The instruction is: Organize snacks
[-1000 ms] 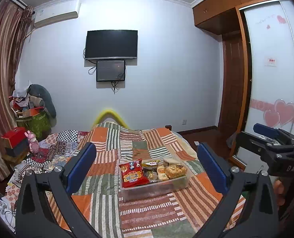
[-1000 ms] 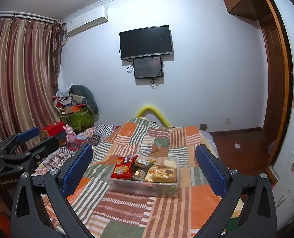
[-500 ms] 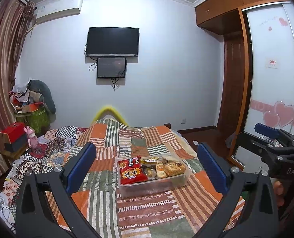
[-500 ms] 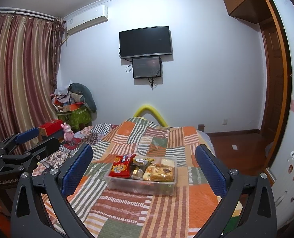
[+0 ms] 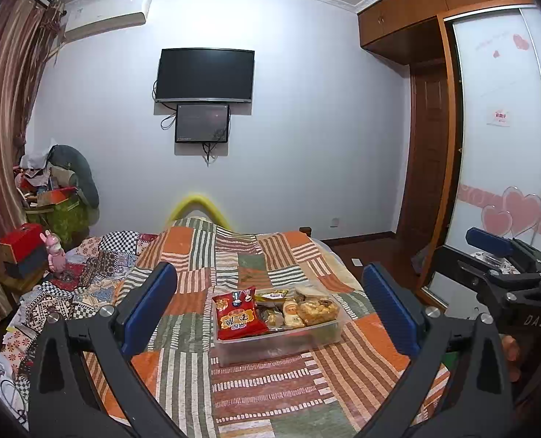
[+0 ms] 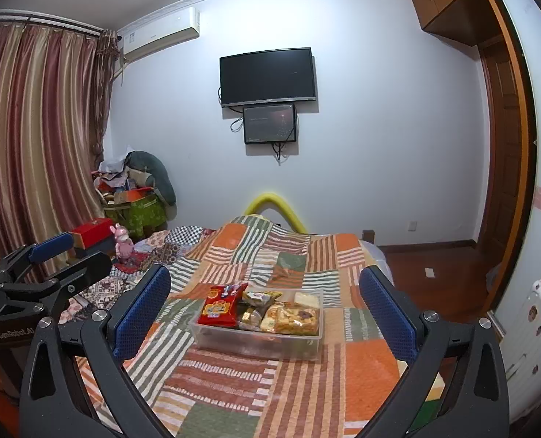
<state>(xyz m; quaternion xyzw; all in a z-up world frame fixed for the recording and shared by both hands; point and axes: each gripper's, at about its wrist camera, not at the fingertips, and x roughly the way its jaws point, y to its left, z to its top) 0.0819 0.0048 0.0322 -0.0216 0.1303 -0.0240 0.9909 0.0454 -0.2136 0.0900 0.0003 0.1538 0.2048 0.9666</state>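
- a clear plastic box (image 5: 281, 343) is set on a patchwork blanket (image 5: 255, 390), which is spread over a bed; in both views the box is seen ahead of the grippers and well apart from them.
- the box is filled with snacks: a red packet (image 5: 238, 314) is propped at its left end, a tray of golden pastries (image 5: 317, 309) is laid at its right end, and smaller wrapped pieces (image 5: 281, 314) are packed between the two.
- the left gripper (image 5: 270, 303) is held above the blanket with its blue-padded fingers (image 5: 149, 306) spread wide; nothing is gripped.
- the right gripper (image 6: 265, 304) is likewise held wide open and empty, with the box framed between its fingers (image 6: 387, 314).
- each gripper is seen at the edge of the other's view.
- a television (image 6: 267, 76) is mounted on the far wall, and striped curtains (image 6: 33, 138) are hung at the left.
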